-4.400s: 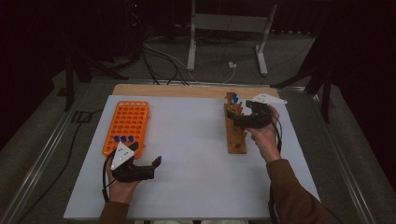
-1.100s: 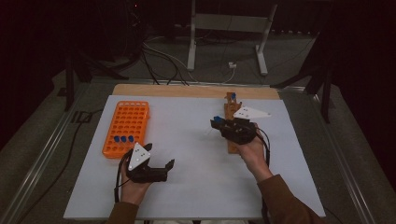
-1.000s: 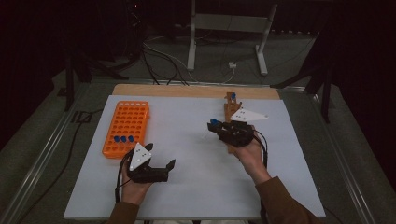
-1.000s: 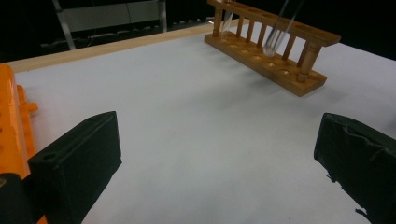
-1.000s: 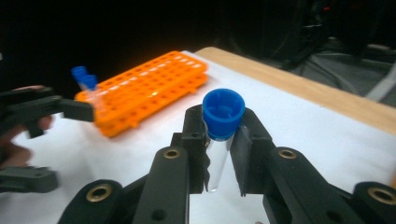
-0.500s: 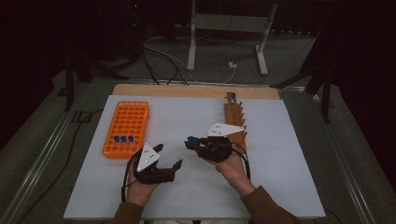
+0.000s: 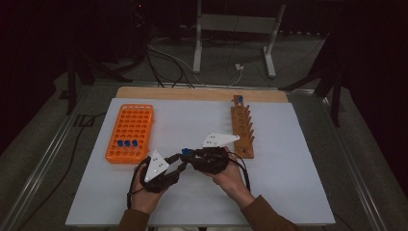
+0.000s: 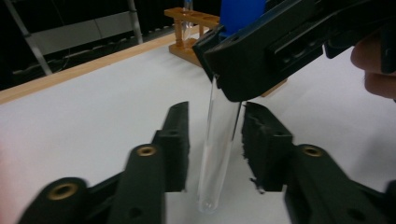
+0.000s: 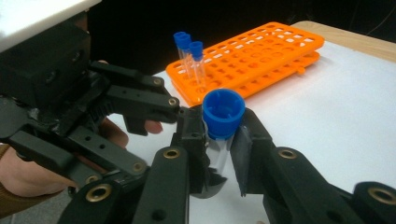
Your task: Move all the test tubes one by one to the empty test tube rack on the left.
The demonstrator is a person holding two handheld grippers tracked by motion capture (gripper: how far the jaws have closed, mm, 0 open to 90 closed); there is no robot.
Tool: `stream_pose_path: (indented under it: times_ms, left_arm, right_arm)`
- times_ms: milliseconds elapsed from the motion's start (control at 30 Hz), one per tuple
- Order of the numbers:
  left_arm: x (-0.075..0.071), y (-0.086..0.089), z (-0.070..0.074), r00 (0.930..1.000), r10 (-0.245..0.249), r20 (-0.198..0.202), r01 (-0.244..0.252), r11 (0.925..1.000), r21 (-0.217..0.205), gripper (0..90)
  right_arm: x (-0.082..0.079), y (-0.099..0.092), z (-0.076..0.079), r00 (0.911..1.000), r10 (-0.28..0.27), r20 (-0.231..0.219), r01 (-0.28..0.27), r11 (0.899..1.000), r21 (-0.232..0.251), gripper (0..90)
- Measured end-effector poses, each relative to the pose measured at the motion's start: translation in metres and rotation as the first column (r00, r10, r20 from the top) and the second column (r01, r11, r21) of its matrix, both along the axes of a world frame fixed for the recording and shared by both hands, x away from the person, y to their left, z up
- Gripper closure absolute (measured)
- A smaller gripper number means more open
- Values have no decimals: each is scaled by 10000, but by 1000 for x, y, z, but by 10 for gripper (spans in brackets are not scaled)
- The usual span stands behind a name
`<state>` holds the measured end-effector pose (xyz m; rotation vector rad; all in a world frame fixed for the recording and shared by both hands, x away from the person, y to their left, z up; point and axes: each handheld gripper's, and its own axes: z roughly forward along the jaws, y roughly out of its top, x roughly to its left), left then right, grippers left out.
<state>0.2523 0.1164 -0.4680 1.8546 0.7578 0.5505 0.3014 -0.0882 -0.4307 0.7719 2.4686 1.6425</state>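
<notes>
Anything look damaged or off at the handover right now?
One thing: the inner pad of the left tongs looks frayed and crumbled along its edge. The test tube looks intact between them, held near its blue cap by the right tongs.

No writing, label, brand, number or sign can be read anywhere in these views.
</notes>
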Motion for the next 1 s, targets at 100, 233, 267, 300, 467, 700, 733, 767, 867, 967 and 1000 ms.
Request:
stream_pose_path:
  times_ms: [100,233,267,300,467,700,733,767,867,967,1000]
  left_arm:
    - [0,1,0,10000,-67,-34,67,10000,-58,718]
    - [0,1,0,9999,-130,-23,130,9999,-60,739]
    - [0,1,0,9999,-131,-18,130,9999,-57,737]
    - [0,1,0,9999,-139,-12,139,9999,-66,733]
    - [0,1,0,9999,-172,-17,172,9998,-49,736]
    - [0,0,-1,9992,-393,-97,393,9992,-5,779]
    - [0,1,-1,9993,-361,-117,361,9993,-31,781]
    - [1,2,-1,9993,-329,-154,327,9994,-90,780]
    - [2,6,-1,9996,-174,-234,170,9997,-151,781]
    - [4,12,-1,9994,17,-344,-27,9995,-305,780]
    - [5,14,-1,9991,84,-413,-100,9992,-386,780]
  right_arm:
    - [-1,1,0,10000,44,1,-44,10000,-47,765]
    - [-1,1,-1,10000,73,-5,-73,10000,-56,766]
    - [-1,1,-1,10000,82,-34,-83,10000,-54,765]
    - [-1,2,-1,10000,93,-19,-93,9999,-76,765]
    - [-1,1,-2,9999,108,-47,-108,9999,-104,766]
    - [-1,2,-3,9998,185,52,-184,9996,-233,758]
    - [-1,2,-3,9999,148,61,-147,9996,-226,742]
    - [-1,2,-2,9999,118,61,-116,9997,-198,709]
    - [-1,-1,0,9999,-33,112,35,9999,-135,589]
    - [2,-5,1,9995,-295,89,296,9995,-107,407]
    - [3,-7,1,9989,-462,86,464,9988,-160,360]
